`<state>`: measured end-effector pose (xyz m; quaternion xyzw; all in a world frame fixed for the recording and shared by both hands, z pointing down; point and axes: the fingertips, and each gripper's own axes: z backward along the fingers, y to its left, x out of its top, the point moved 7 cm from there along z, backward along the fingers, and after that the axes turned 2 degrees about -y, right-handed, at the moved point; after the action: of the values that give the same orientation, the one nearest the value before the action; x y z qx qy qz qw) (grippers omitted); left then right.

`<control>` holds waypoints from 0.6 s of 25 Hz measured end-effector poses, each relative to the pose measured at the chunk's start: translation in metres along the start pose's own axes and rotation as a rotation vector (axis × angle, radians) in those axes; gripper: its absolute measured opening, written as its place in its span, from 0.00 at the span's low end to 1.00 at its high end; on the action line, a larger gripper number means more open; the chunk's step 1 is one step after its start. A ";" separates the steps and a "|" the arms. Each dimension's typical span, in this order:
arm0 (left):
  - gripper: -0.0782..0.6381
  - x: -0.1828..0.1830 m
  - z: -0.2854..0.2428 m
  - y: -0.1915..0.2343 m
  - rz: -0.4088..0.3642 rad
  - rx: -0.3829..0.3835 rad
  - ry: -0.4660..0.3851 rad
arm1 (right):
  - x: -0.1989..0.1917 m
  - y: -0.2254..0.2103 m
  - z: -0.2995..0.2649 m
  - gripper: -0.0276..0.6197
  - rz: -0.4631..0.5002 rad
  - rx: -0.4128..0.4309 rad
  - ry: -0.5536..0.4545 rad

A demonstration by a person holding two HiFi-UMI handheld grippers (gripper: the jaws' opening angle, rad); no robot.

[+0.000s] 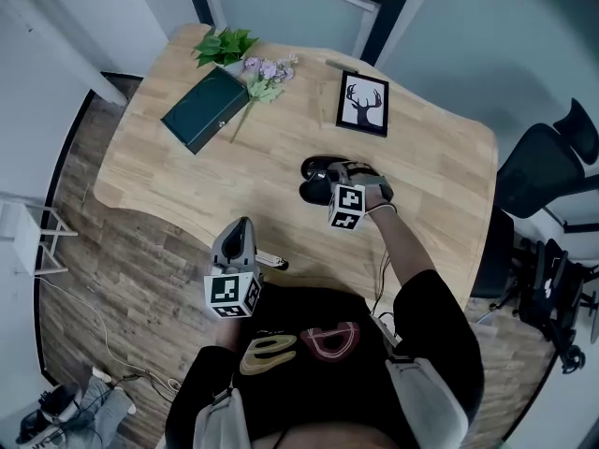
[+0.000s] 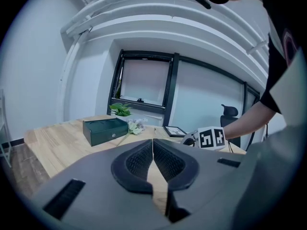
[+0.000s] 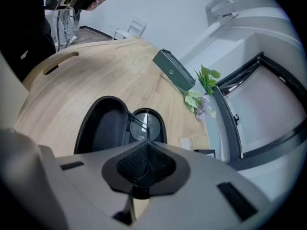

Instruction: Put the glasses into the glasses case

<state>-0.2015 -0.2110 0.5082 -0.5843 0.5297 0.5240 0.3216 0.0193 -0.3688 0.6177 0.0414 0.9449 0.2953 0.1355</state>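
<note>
1. Near the middle of the worktop (image 1: 187, 171) lies the glasses case (image 3: 101, 128), open, its 2 dark halves side by side.
2. The right gripper (image 3: 145, 146) has its jaws clenched on the thin frame of the glasses (image 3: 144, 127). 1 round lens shows just ahead of the jaw tips, over the case half nearer the flowers (image 3: 197, 102). Whether the lens touches the lining cannot be told.
3. The left gripper (image 2: 153, 145) hangs by the worktop's near edge, well apart from the case. Its jaws are pressed together at the tips with nothing between them.
4. The glasses look light, thin-wired and fragile. The frame would likely bend under a hard squeeze, and the lenses would smear or scratch. A hold on the frame or an arm is safer than one on the glass.
5. Lowering seems to be the step in hand. The glasses should be laid flat in the hollow and released gently, since a wire frame could snag on the rim.
</note>
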 end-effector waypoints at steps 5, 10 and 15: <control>0.13 -0.003 -0.002 0.004 -0.005 0.014 0.012 | -0.002 -0.001 -0.008 0.06 -0.001 -0.006 0.003; 0.13 -0.005 -0.004 0.004 0.004 0.019 0.018 | -0.002 -0.004 -0.014 0.06 0.014 -0.011 0.008; 0.13 -0.006 -0.008 0.003 0.013 -0.004 0.023 | -0.003 -0.008 -0.018 0.06 0.017 -0.011 0.005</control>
<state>-0.2017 -0.2176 0.5166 -0.5874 0.5360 0.5206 0.3108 0.0171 -0.3859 0.6281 0.0481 0.9432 0.3017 0.1310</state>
